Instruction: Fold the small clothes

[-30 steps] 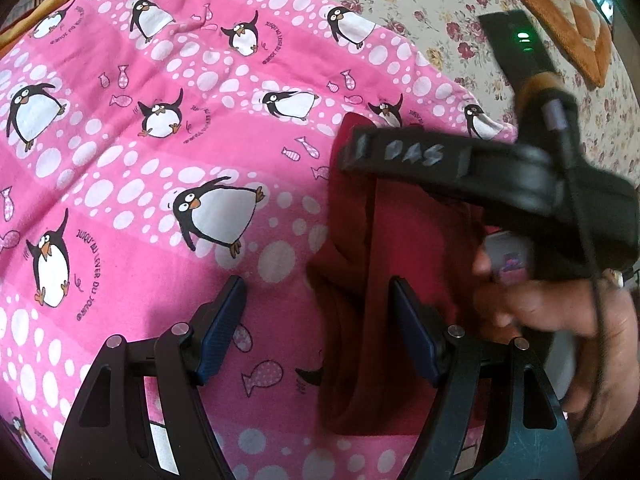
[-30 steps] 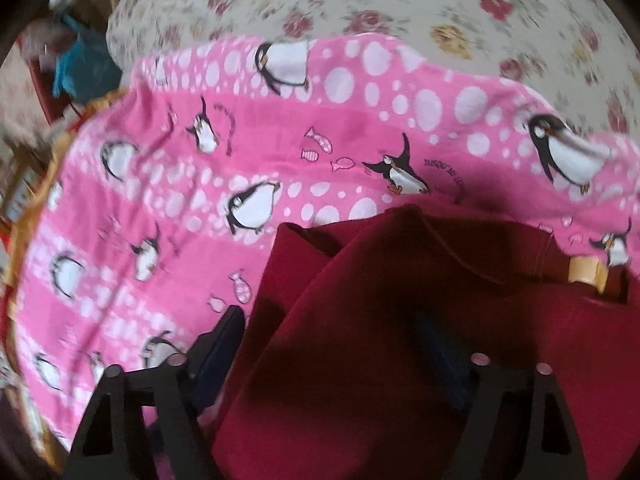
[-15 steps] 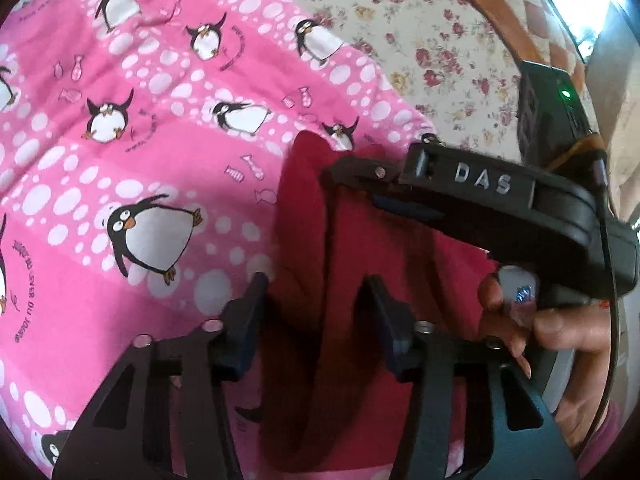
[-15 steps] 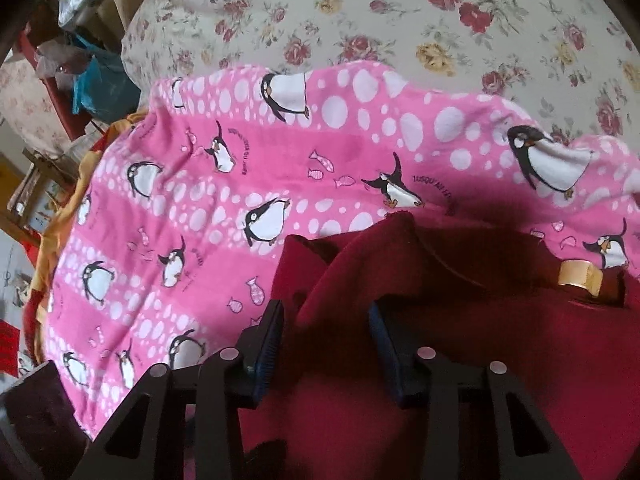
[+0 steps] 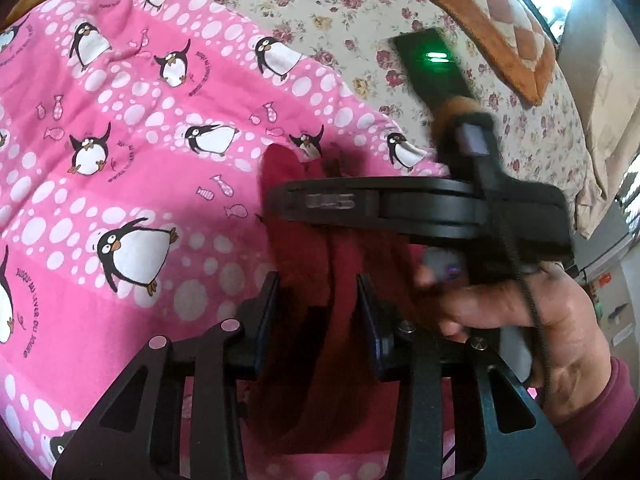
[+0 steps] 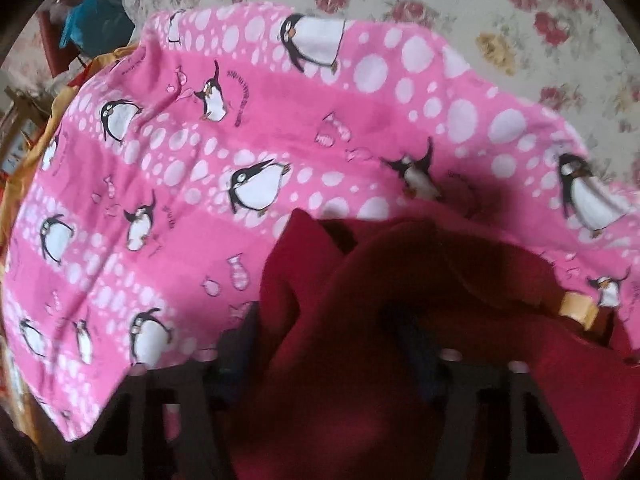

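Your left claw point(image 5: 318, 312) is closed most of the way around a bunched fold of the dark red garment point(image 5: 304, 248); both pads point(image 5: 266, 320) press against the cloth. The fold runs straight ahead from between the fingers and ends in a rounded tip a little forward of them.

Your right claw point(image 6: 328, 344) is blurred. Red cloth is heaped over and between its fingers, so the garment point(image 6: 360, 360) looks pinched, but I cannot tell how wide the jaws stand. In the left wrist view that claw's black body point(image 5: 420, 208) crosses just ahead of your left fingertips, lying over the same fold, with your right hand point(image 5: 520, 312) gripping its handle to the right. A green light point(image 5: 438, 58) glows on the unit at its far end.

The garment rests on the pink penguin blanket point(image 5: 120, 184), which spreads ahead and to the left of both claws. A tan tag point(image 6: 578, 310) shows at the garment's edge, right of your right claw. The blanket lies on a bed with a floral sheet point(image 5: 320, 4), visible beyond it. An orange patterned cushion point(image 5: 492, 20) sits far ahead to the right. A blue bag point(image 6: 96, 20) is far off to the upper left in the right wrist view.
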